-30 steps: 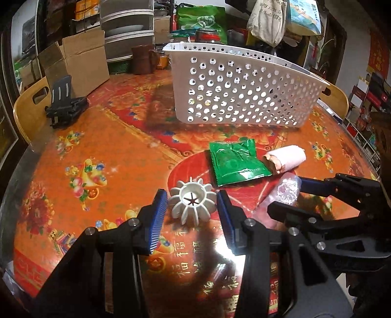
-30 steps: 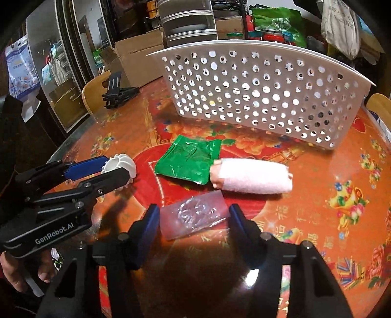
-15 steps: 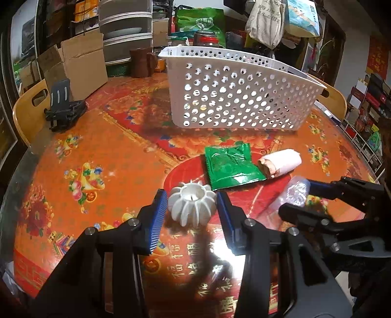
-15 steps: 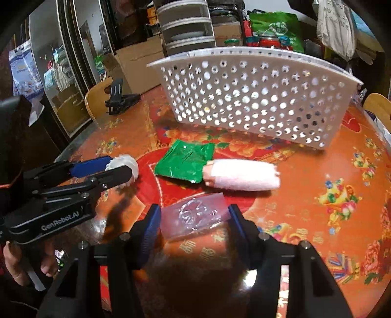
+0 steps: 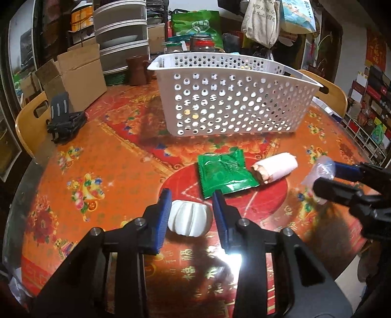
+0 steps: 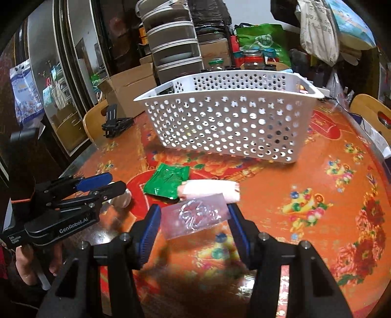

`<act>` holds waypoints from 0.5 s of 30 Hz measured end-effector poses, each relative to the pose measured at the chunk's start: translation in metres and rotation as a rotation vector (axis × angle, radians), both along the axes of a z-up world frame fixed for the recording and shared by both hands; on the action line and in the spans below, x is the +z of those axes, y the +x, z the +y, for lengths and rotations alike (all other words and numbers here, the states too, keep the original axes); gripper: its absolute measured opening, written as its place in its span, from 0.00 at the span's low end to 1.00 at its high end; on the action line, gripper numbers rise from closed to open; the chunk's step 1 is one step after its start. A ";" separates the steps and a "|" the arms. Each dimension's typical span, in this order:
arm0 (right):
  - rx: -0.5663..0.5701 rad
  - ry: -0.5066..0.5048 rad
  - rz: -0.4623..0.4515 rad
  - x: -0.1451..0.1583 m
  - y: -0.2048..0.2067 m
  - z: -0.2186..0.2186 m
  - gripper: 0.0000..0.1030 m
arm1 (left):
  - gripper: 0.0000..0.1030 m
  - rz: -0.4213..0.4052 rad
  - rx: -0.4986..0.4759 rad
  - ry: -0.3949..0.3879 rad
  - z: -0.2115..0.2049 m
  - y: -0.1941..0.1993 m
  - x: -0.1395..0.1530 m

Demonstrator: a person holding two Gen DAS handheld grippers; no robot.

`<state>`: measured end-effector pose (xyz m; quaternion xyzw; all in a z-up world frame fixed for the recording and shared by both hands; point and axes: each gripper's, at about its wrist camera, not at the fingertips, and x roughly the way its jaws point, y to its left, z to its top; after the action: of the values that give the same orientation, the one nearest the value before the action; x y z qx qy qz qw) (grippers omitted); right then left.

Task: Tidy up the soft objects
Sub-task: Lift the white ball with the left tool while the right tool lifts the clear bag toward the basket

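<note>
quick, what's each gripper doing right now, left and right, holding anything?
Left gripper: closed on the white ribbed soft toy, lifted off the table.
Right gripper: closed on the clear plastic packet, also raised.

A round table (image 5: 102, 156) carried a glossy orange-red floral cover. Near its far left edge lay a black folded stand (image 5: 64, 119) (exact type not discernible). Behind that stand stood an open cardboard box (image 5: 75, 78), and a brown mug (image 5: 136, 69) sat just beside the box. Stacked grey drawers (image 5: 121, 34) rose behind the mug. Wooden chairs stood at the left (image 5: 30, 122) and at the right (image 5: 330, 95). A cloth bag (image 5: 262, 20) hung at the rear.
</note>
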<state>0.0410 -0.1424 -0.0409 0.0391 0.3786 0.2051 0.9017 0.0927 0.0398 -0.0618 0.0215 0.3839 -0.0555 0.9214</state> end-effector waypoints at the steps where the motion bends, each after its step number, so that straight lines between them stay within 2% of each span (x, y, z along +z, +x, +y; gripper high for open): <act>1: -0.003 0.004 0.001 0.000 0.000 -0.001 0.54 | 0.32 -0.001 0.006 0.013 0.001 -0.001 -0.002; 6: -0.012 0.013 -0.003 0.001 -0.002 -0.007 0.54 | 0.36 0.011 -0.011 -0.024 0.010 -0.009 -0.007; 8: -0.013 0.017 -0.006 0.002 -0.003 -0.008 0.54 | 0.39 0.010 -0.016 -0.006 0.006 -0.012 -0.010; 12: -0.013 0.020 -0.009 0.003 -0.004 -0.009 0.54 | 0.40 0.006 -0.025 0.017 0.000 -0.016 -0.012; 15: -0.015 0.021 -0.011 0.004 -0.005 -0.010 0.54 | 0.39 0.037 -0.044 -0.007 -0.001 -0.013 -0.017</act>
<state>0.0359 -0.1523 -0.0371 0.0502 0.3710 0.2025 0.9049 0.0800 0.0391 -0.0792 0.0257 0.4000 -0.0775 0.9129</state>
